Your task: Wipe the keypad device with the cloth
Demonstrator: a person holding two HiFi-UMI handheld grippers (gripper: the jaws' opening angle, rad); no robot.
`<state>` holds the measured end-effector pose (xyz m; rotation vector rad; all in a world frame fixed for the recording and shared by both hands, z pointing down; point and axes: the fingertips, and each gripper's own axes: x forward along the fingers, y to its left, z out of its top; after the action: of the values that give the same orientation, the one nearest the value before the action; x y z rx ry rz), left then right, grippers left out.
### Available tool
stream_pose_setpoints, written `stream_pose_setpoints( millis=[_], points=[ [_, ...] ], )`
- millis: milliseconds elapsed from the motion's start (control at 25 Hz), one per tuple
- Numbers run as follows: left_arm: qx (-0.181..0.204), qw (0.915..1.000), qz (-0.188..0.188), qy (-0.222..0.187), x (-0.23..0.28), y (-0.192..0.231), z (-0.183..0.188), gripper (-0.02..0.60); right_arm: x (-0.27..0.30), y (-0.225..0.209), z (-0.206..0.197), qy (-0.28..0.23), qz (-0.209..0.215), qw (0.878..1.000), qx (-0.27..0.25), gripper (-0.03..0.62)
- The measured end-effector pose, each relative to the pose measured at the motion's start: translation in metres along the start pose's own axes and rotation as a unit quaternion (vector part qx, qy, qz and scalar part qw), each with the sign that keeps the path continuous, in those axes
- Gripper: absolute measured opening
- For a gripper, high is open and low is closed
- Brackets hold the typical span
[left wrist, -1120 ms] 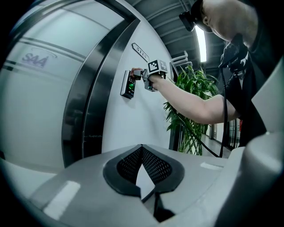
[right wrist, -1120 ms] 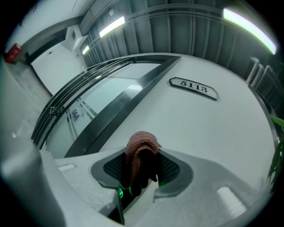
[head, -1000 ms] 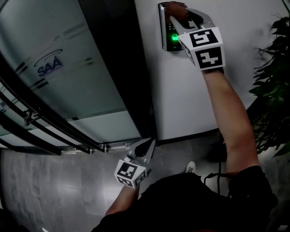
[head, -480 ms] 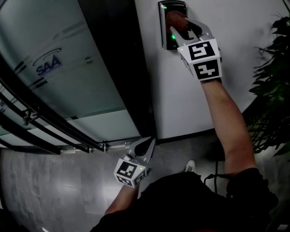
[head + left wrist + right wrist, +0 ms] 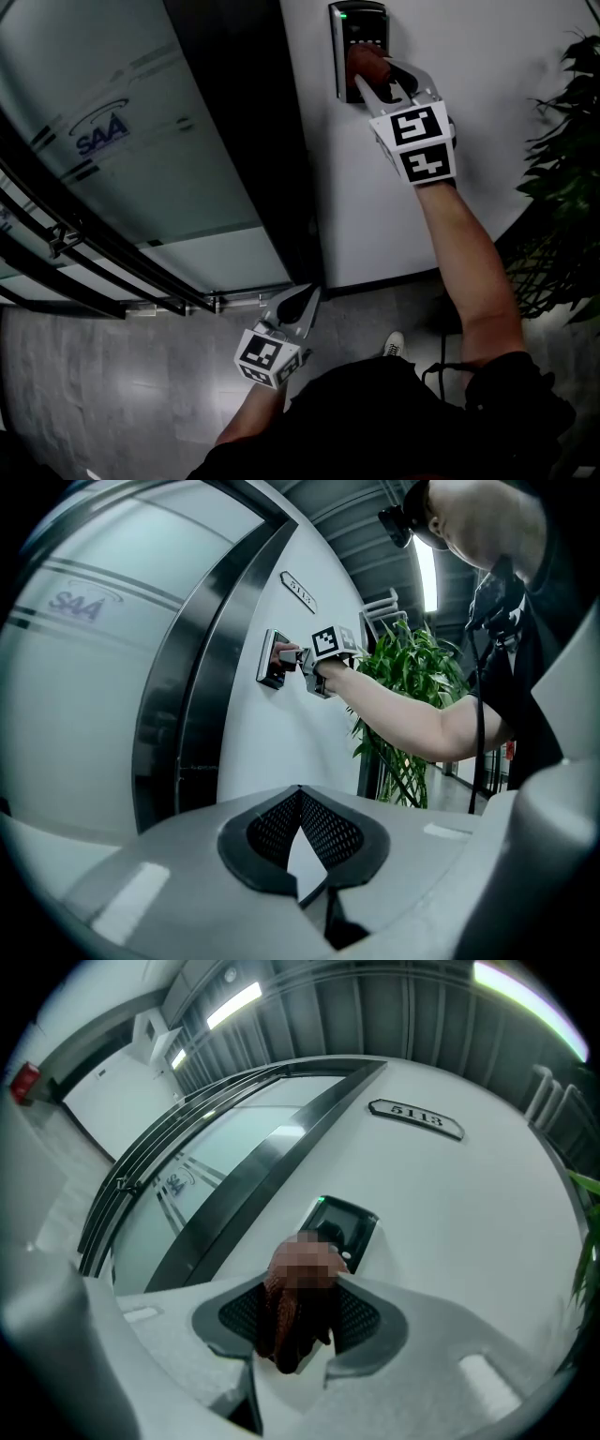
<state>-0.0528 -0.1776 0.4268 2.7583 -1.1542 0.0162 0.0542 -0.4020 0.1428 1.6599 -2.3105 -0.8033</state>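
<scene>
A black keypad device [image 5: 357,26] is fixed to the white wall, with a small green light at its top; it also shows in the right gripper view [image 5: 349,1227] and, small, in the left gripper view [image 5: 271,660]. My right gripper [image 5: 378,75] is shut on a reddish-brown cloth [image 5: 367,62] and presses it against the device's lower half. In the right gripper view the cloth [image 5: 292,1321] bunches between the jaws and hides the keypad's lower part. My left gripper [image 5: 302,302] hangs low by the door frame, shut on nothing [image 5: 300,803].
A frosted glass door [image 5: 112,141] with a blue logo and a dark metal frame [image 5: 234,141] stand left of the keypad. A leafy plant [image 5: 562,169] fills the right edge. A room number plate [image 5: 415,1117] sits above the device. The floor [image 5: 112,375] is grey.
My right gripper has slid the cloth down the keypad from its top to its lower half, uncovering the upper keys. The left gripper has stayed still.
</scene>
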Motion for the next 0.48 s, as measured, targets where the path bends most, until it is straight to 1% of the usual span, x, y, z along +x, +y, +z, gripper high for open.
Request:
stream_pose_setpoints(
  millis=[480],
  points=[
    [0.002,1.0000,-0.005,0.003,0.001,-0.004,0.000,0.015,-0.008,0.022,-0.039,0.031,0.018,0.999,0.010,0.147]
  ],
)
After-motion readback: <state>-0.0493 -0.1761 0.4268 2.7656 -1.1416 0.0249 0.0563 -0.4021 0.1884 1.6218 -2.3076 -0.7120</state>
